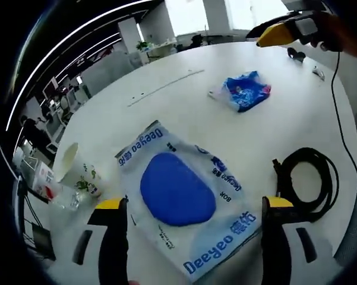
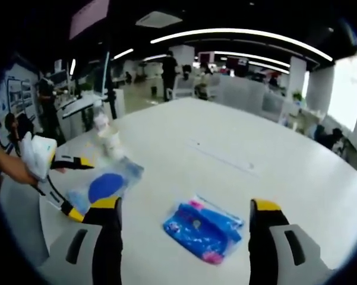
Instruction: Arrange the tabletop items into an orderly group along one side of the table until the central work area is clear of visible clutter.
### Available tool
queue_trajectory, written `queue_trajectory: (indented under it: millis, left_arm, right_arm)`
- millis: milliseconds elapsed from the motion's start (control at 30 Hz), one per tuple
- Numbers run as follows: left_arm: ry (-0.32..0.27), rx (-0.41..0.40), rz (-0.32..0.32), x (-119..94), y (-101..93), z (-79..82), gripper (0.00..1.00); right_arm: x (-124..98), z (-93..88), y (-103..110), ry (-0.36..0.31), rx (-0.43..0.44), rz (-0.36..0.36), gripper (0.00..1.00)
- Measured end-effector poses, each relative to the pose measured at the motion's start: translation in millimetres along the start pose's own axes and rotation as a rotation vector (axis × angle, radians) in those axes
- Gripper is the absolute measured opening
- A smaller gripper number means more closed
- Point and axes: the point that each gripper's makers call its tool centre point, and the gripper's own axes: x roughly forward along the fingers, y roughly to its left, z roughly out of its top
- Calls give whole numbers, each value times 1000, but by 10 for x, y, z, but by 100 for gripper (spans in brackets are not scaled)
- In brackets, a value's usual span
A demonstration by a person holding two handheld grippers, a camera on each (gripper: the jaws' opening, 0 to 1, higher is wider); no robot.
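A white Deeyeo wipes pack (image 1: 178, 190) with a blue oval lies flat on the white table (image 1: 166, 113), between the jaws of my left gripper (image 1: 194, 203), which is open and close above it. Farther off lies a crumpled blue packet (image 1: 246, 90). In the right gripper view that blue packet (image 2: 202, 228) sits just ahead of my open right gripper (image 2: 185, 204), between its jaws and untouched. The wipes pack (image 2: 104, 185) shows at the left there, with the left gripper (image 2: 82, 188) over it. The right gripper (image 1: 277, 32) appears at the top right of the left gripper view.
A paper cup (image 1: 77, 172) lies on its side left of the wipes pack, near the table edge. A coiled black cable (image 1: 309, 178) lies to the right. Small items (image 1: 296, 54) sit near the far edge. Desks and chairs stand beyond the table.
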Motion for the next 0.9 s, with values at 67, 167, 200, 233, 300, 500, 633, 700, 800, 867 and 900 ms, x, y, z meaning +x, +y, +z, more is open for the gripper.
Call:
queue_trajectory:
  millis: [67, 167, 200, 233, 300, 500, 633, 700, 800, 867, 900]
  left_arm:
    - [5, 0, 6, -15, 16, -30, 93]
    - [6, -23, 5, -24, 34, -76, 93]
    - [8, -24, 7, -27, 43, -92, 94]
    - [10, -28, 10, -32, 55, -109, 94]
    - [17, -40, 14, -51, 92, -157, 94]
    - [31, -35, 29, -131, 178, -280, 94]
    - [33, 22, 29, -186, 167, -343, 91]
    - [41, 24, 26, -198, 174, -375, 92]
    - [39, 4, 30, -217, 192, -403, 92]
    - [38, 7, 31, -222, 197, -409, 93]
    - [39, 10, 33, -234, 201, -411, 93]
  right_arm:
    - [11, -1, 0, 5, -4, 1, 85]
    - [21, 11, 12, 6, -4, 3, 85]
    - [23, 15, 17, 5, -5, 4, 85]
    - [25, 16, 20, 5, -6, 5, 85]
    - [40, 9, 46, 10, -8, 10, 84]
    - [87, -21, 145, 17, -11, 28, 84]
    - [122, -28, 234, 21, -15, 44, 84]
    - [136, -26, 265, 23, -18, 50, 83]
    - [163, -18, 327, 25, -24, 64, 83]
    - [170, -12, 362, 25, -31, 71, 82]
    - [178, -15, 374, 26, -34, 76, 82]
